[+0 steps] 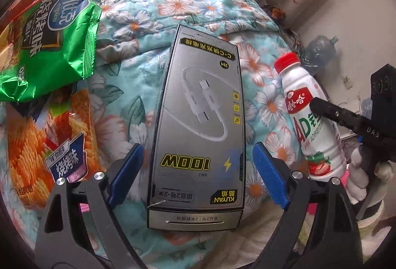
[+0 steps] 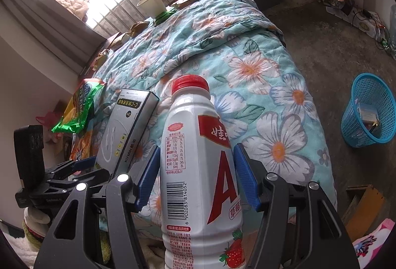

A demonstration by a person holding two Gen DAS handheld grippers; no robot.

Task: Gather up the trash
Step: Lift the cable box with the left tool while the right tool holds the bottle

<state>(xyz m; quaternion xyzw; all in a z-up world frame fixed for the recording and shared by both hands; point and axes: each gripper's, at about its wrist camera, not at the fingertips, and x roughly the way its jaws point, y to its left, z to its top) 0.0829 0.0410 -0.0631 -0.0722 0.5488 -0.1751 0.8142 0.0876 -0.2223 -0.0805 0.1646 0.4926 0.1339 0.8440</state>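
Upright white bottle [image 2: 198,170], grey box [image 1: 198,125] alongside

The grey cable box [image 1: 198,125] reads "100W", "2M", "C-C" and "KUYAN". The white bottle [image 2: 200,170] carries a large red "A", "AD" in the left wrist view, and barcode digits "6 902083 814052". The green snack bag [image 1: 47,46] shows "copico".

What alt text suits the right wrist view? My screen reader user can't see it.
The right gripper clamps a white red-capped drink bottle over a floral quilt. A grey cable box lies left; a blue basket stands on the floor, right.
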